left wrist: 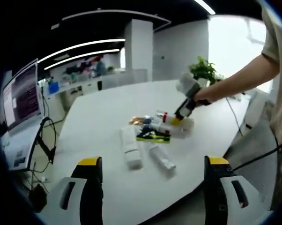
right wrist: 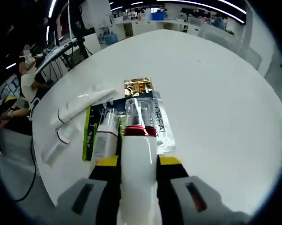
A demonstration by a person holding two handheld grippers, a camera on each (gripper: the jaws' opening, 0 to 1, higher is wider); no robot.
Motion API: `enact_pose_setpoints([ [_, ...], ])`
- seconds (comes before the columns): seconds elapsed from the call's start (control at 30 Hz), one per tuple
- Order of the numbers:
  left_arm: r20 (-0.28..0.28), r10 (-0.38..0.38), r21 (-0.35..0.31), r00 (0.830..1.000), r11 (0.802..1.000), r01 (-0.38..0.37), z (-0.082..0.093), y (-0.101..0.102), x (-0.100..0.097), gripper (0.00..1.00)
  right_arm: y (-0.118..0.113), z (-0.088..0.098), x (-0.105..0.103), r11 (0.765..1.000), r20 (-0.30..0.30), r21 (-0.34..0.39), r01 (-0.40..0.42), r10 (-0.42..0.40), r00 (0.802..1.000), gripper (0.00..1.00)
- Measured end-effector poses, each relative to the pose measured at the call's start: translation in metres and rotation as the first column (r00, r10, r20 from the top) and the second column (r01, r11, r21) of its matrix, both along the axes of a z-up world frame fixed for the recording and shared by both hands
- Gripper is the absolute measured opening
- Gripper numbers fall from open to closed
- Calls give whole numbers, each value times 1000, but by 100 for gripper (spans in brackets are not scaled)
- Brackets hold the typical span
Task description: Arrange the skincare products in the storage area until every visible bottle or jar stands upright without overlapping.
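Right tongs (right wrist: 137, 161) grip a glossy white cylindrical bottle (right wrist: 138, 164), red-collared.

Long ceiling strip lights (left wrist: 80, 49) glow overhead and bend into arcs under the fisheye lens, as does the edge of the white table (left wrist: 103, 122). Strong daylight pours through a window (left wrist: 234, 42) at the far right of the left gripper view and blows out to plain white, washing the wall beside it. The tabletop reflects this evenly, bright with only faint, soft shadows beneath the things lying on it. In the right gripper view the white bottle (right wrist: 138, 173) close to the lens is soft and slightly overexposed. Both views are mildly blurred, more so towards the edges.
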State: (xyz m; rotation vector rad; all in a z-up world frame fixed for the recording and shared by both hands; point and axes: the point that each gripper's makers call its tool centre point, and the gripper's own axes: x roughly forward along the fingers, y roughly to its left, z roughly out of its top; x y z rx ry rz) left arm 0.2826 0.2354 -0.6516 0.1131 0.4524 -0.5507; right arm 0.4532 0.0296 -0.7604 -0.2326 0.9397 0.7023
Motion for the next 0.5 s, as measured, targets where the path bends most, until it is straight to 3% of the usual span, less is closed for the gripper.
enact_pose_setpoints([
  [0.3, 18, -11, -5, 1000, 1000, 11, 3, -2, -1, 87, -7, 25, -16, 993, 38, 88, 72, -76, 996, 27],
  [0.37, 23, -13, -3, 1000, 1000, 13, 4, -2, -1, 87, -10, 32, -24, 983, 35, 140, 123, -129, 991, 27],
  [0.5, 25, -27, -8, 999, 1000, 27, 5, -5, -2, 87, -13, 41, -40, 970, 30, 191, 149, -157, 987, 27],
])
